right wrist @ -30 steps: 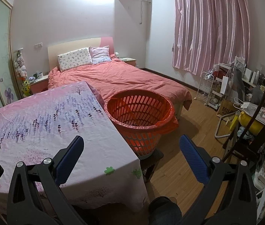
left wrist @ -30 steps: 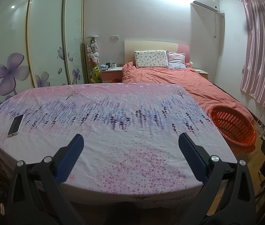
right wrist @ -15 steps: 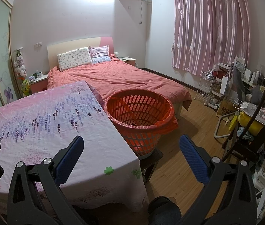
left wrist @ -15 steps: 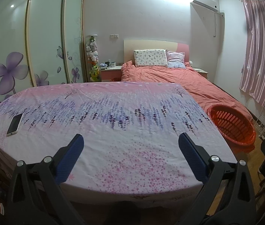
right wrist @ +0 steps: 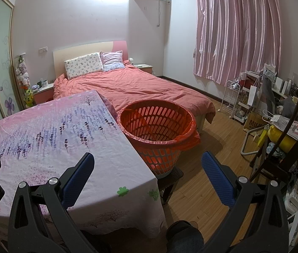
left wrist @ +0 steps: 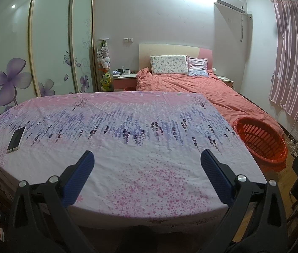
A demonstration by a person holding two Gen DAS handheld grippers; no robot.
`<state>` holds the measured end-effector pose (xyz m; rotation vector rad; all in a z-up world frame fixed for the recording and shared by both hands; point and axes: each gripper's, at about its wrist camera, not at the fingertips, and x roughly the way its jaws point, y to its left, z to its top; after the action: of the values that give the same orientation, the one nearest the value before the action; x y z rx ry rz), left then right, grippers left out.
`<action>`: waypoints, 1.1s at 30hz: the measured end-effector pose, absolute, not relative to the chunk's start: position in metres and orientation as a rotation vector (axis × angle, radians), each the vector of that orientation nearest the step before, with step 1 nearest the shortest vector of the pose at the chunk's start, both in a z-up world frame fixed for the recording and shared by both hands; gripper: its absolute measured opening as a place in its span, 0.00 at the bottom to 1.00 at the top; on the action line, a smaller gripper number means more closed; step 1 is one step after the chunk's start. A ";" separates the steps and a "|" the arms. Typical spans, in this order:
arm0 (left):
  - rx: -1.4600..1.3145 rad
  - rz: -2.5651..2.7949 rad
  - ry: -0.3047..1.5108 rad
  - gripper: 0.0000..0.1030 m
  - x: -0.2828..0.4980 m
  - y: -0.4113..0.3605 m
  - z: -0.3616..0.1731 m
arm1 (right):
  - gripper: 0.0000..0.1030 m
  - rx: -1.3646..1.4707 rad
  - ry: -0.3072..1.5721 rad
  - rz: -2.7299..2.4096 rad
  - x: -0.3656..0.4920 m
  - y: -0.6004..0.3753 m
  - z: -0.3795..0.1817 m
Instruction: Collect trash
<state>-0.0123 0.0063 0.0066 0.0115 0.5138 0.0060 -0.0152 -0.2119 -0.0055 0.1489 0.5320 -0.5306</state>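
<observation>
Both the left tongs (left wrist: 144, 164) and right tongs (right wrist: 147, 165) are hanging open and empty; the orange basket (right wrist: 159, 130) is standing at the right tongs' 12 o'clock, nearer them, with no trash visible on the counter (left wrist: 127, 139).

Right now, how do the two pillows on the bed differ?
The left pillow is larger and white with small flower prints; the right pillow is smaller, pink and striped, with a frilled edge. The left one partly overlaps the right one. Both lean against the headboard.
</observation>
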 end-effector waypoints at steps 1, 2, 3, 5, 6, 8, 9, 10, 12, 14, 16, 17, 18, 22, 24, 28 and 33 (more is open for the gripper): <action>0.012 0.006 0.514 0.96 -0.012 0.006 0.007 | 0.98 0.149 0.532 -0.531 -0.015 -0.212 -0.005; 0.012 0.006 0.514 0.96 -0.012 0.006 0.007 | 0.98 0.149 0.533 -0.531 -0.015 -0.212 -0.005; 0.012 0.006 0.514 0.96 -0.012 0.006 0.007 | 0.98 0.150 0.533 -0.531 -0.015 -0.212 -0.006; 0.012 0.005 0.514 0.96 -0.012 0.006 0.006 | 0.98 0.149 0.533 -0.531 -0.015 -0.212 -0.006; 0.012 0.005 0.514 0.96 -0.012 0.006 0.006 | 0.98 0.150 0.533 -0.530 -0.015 -0.212 -0.005; 0.013 0.005 0.514 0.96 -0.013 0.005 0.006 | 0.98 0.150 0.533 -0.531 -0.015 -0.212 -0.005; 0.012 0.005 0.515 0.96 -0.012 0.006 0.006 | 0.98 0.149 0.533 -0.531 -0.015 -0.212 -0.006; 0.013 0.006 0.515 0.96 -0.012 0.005 0.006 | 0.98 0.150 0.533 -0.531 -0.015 -0.212 -0.005; 0.013 0.005 0.515 0.96 -0.013 0.005 0.005 | 0.98 0.150 0.533 -0.530 -0.015 -0.212 -0.006; 0.014 0.004 0.516 0.96 -0.014 0.005 0.005 | 0.98 0.150 0.534 -0.531 -0.015 -0.212 -0.005; 0.014 0.004 0.516 0.96 -0.014 0.004 0.005 | 0.98 0.151 0.534 -0.531 -0.015 -0.212 -0.005; 0.014 0.004 0.516 0.96 -0.015 0.004 0.004 | 0.98 0.151 0.534 -0.531 -0.015 -0.212 -0.005; 0.014 0.004 0.516 0.96 -0.014 0.004 0.005 | 0.98 0.151 0.535 -0.531 -0.015 -0.212 -0.006; 0.015 0.003 0.517 0.96 -0.014 0.003 0.003 | 0.98 0.151 0.535 -0.531 -0.016 -0.212 -0.007; 0.015 0.002 0.517 0.96 -0.014 0.003 0.003 | 0.98 0.151 0.536 -0.531 -0.017 -0.212 -0.006; 0.016 0.003 0.516 0.96 -0.014 0.003 0.004 | 0.98 0.151 0.536 -0.530 -0.016 -0.212 -0.006; 0.026 0.005 0.513 0.96 -0.016 0.003 0.001 | 0.98 0.150 0.536 -0.530 -0.016 -0.212 -0.006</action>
<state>-0.0157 0.0029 0.0011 0.0260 0.5129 0.0047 -0.0156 -0.2125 -0.0061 0.1502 0.5360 -0.5301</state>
